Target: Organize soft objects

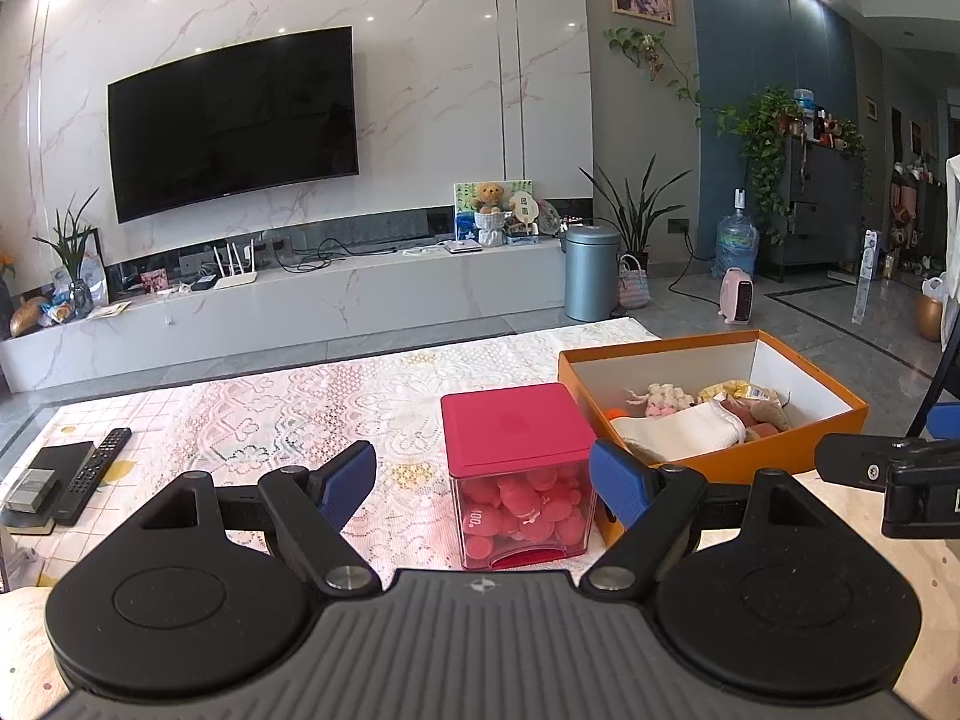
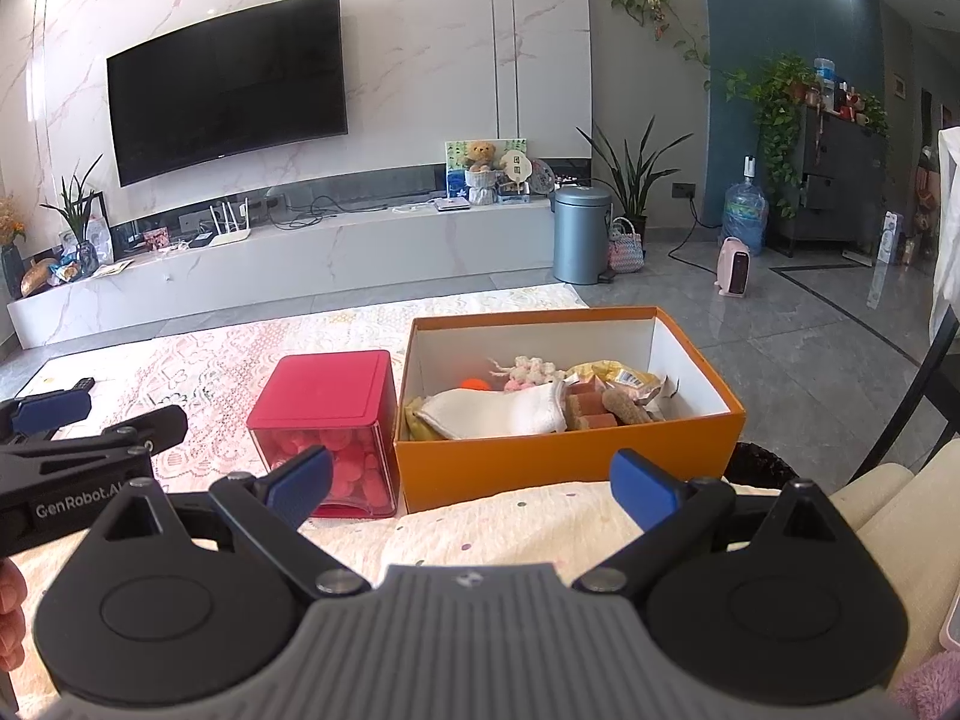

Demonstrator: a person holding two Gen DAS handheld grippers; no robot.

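Note:
An open orange box [image 2: 558, 456] stands on the lace-covered table and holds soft things: a white folded cloth [image 2: 504, 411], a pink and cream crocheted piece [image 2: 528, 372], brown plush pieces [image 2: 600, 411] and a yellow packet. It also shows in the left wrist view [image 1: 720, 456]. A clear cube with a red lid [image 1: 516, 426], full of pink round pieces, stands left of the box and shows in the right wrist view [image 2: 327, 402] too. My left gripper [image 1: 483, 480] is open and empty just in front of the cube. My right gripper [image 2: 471, 486] is open and empty in front of the box.
A remote control [image 1: 93, 474] and a dark book lie at the table's left edge. A cream cushion [image 2: 540, 522] lies under the right gripper. Beyond the table are a TV console, a blue bin [image 1: 591, 273] and a small pink heater [image 1: 738, 294].

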